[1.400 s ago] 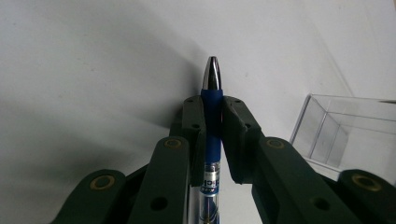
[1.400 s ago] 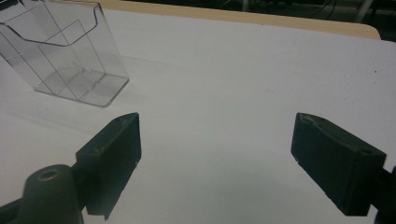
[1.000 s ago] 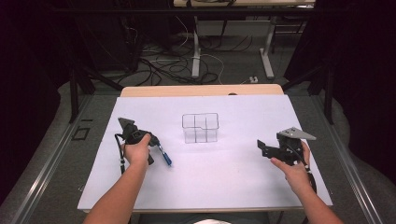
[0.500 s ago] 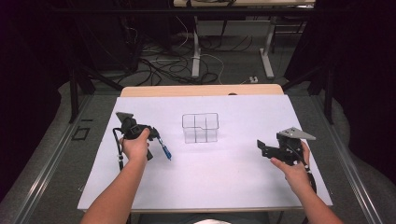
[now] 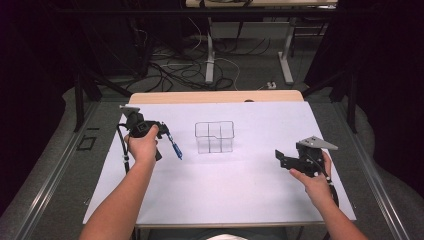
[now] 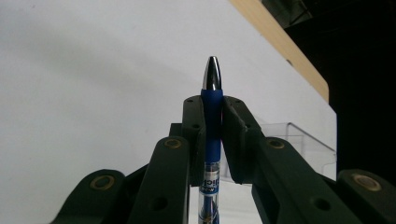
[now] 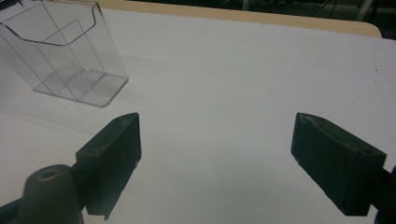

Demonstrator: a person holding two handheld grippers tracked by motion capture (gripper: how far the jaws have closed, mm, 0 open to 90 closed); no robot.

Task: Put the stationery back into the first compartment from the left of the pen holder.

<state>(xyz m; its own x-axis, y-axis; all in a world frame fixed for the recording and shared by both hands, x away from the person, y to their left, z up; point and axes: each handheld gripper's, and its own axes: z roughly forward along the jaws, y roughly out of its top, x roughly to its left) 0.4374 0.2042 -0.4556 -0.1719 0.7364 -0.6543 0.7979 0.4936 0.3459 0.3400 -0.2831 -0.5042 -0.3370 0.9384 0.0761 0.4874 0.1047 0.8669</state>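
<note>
I see a blue pen [image 6: 212,122] with a silver tip pinched between my left gripper's [image 6: 212,135] jaws, raised off the white table, and a clear, empty compartmented organizer [image 5: 214,136] standing mid-table.

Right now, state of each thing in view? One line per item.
Left gripper: shut on the blue pen, held above the table.
Blue pen: clamped between the jaws, silver tip pointing out past them.
Right gripper: open, jaws wide apart, nothing between them.
Clear organizer: upright on the white table cover, compartments empty.
White table cover: flat.
</note>
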